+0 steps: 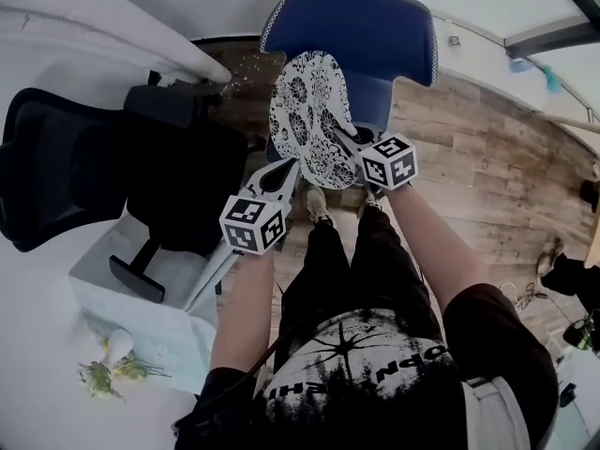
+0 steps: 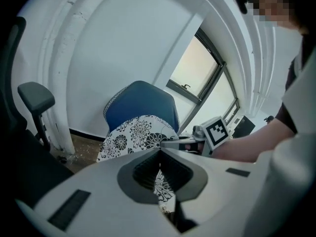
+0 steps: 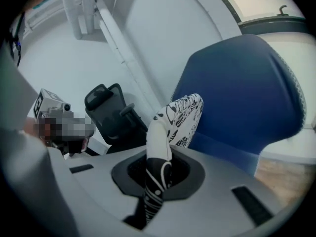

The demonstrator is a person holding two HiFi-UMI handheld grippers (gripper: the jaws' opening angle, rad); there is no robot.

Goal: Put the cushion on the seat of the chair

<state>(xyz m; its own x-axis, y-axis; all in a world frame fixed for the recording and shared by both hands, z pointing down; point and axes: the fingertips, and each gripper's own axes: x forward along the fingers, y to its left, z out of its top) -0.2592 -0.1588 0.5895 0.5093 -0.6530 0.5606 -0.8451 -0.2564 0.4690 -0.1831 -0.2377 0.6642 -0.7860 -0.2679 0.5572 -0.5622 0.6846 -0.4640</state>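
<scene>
My left gripper (image 1: pixel 285 172) and right gripper (image 1: pixel 343 140) pinch the floral cushion (image 1: pixel 309 111) in front of the blue chair (image 1: pixel 361 26). Black office chair (image 1: pixel 84 172) close on the left.

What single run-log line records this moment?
cushion: held upright before blue chair | left gripper: shut on cushion | right gripper: shut on cushion

Blue chair (image 1: pixel 361 26) on wooden floor (image 1: pixel 487 167)
</scene>
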